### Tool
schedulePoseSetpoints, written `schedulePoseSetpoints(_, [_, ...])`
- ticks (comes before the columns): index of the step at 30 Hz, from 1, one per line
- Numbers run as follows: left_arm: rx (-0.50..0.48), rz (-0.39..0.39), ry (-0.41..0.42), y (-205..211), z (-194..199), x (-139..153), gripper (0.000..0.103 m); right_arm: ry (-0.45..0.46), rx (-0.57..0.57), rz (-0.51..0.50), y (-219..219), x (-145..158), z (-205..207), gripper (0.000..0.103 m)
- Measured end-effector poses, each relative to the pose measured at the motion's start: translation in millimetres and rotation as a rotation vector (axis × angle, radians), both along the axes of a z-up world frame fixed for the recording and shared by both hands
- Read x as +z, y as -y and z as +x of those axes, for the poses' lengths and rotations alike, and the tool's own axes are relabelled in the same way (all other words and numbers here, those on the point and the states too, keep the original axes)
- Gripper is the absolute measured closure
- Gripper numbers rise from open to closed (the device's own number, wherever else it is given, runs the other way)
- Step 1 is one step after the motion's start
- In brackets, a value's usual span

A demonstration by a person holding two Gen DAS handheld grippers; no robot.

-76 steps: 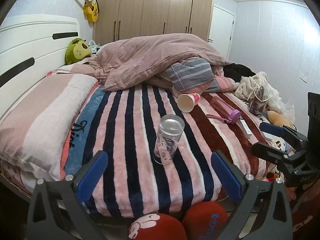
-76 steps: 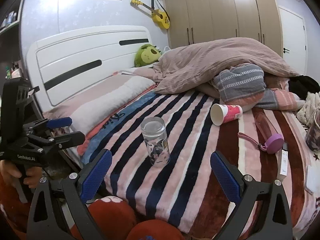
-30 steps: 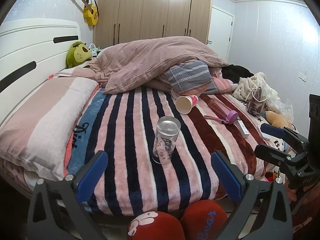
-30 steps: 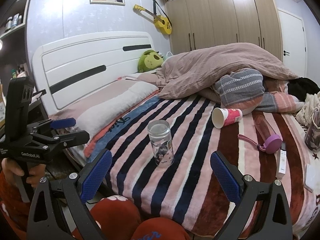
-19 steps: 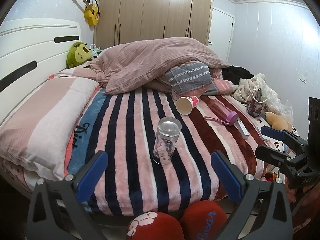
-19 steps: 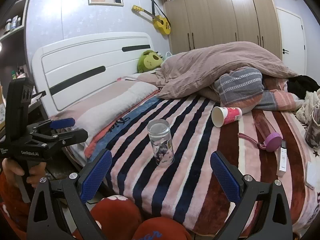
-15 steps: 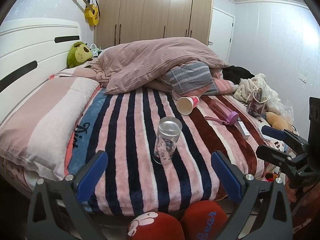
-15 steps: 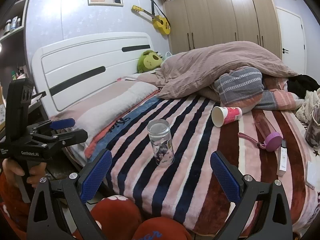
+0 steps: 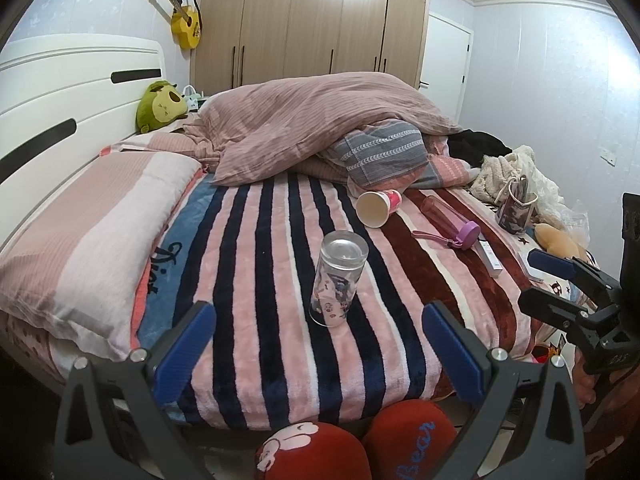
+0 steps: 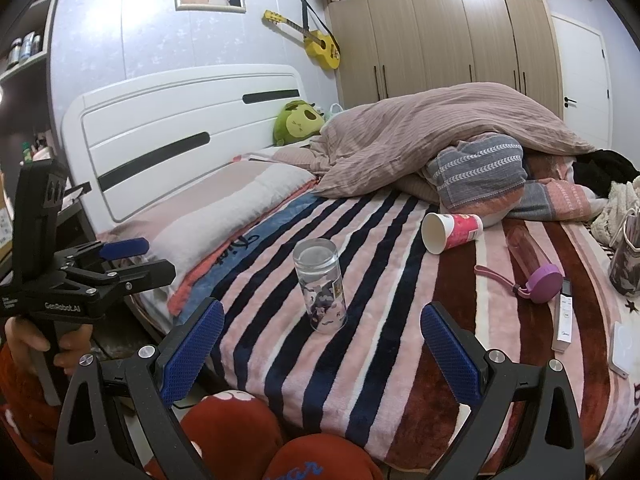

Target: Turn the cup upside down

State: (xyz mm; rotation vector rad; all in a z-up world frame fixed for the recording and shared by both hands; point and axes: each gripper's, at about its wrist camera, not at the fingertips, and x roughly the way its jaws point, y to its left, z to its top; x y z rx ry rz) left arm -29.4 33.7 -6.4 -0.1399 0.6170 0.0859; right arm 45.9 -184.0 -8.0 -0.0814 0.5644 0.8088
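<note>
A clear glass cup (image 9: 338, 280) with a printed cartoon pattern stands on end on the striped blanket, leaning slightly; it also shows in the right wrist view (image 10: 321, 290). I cannot tell which end is up. My left gripper (image 9: 318, 350) is open and empty, held back at the bed's near edge, short of the cup. My right gripper (image 10: 320, 346) is open and empty, also short of the cup. Each gripper shows in the other's view: the right one (image 9: 560, 280) at the bed's right side, the left one (image 10: 120, 260) at the left.
A paper cup (image 9: 378, 207) lies on its side beyond the glass, with a pink bottle with a purple lid (image 9: 450, 220) to its right. A pillow (image 9: 88, 232) lies left and a heaped duvet (image 9: 320, 128) behind. Red slippers (image 9: 352, 444) show below.
Both grippers have drifted back slightly from the bed over the last seconds. The glass cup has not moved and both grippers stay open.
</note>
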Motion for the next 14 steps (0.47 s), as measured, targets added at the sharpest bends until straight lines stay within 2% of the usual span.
schedulePoseSetpoints(14, [0.0,0.008,0.009,-1.0,-0.2,-1.0,0.001,-0.001,0.0,0.0,0.6,0.0,-0.1,0.004])
